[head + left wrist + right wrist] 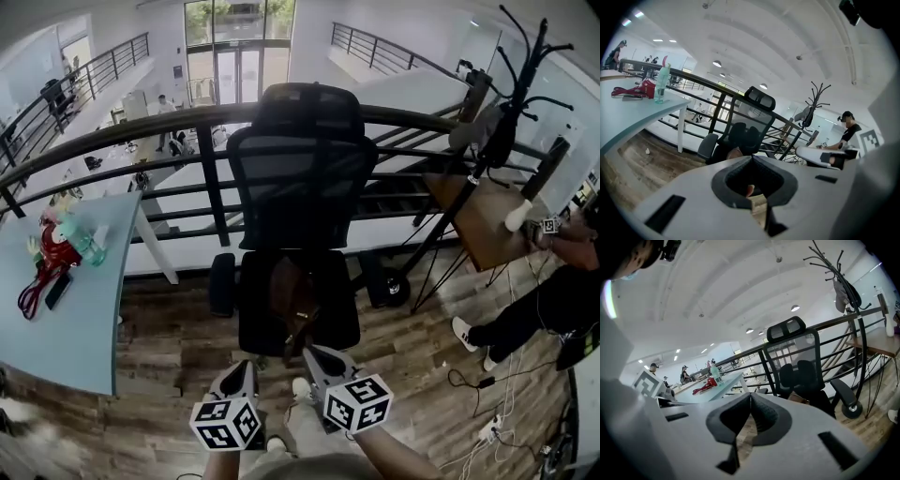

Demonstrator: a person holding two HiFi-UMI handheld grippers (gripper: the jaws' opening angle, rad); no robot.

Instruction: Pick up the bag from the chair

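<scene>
A brown bag (292,295) lies on the seat of a black mesh office chair (300,178) in front of the railing. In the head view both grippers hover low over the wooden floor just short of the seat's front edge. My left gripper (246,367) is left of the bag, my right gripper (312,354) just below it. Neither touches the bag. In the left gripper view the left gripper (751,158) is shut and empty, with the bag (735,152) just beyond it. In the right gripper view the right gripper (750,395) is likewise shut and empty, the bag (798,398) off to its right.
A light blue table (84,319) at the left carries a red item (52,258) and a bottle (80,239). A black railing (187,122) runs behind the chair. A coat rack (506,112), a wooden table (487,220) and a seated person (553,309) are at the right. Cables (487,412) lie on the floor.
</scene>
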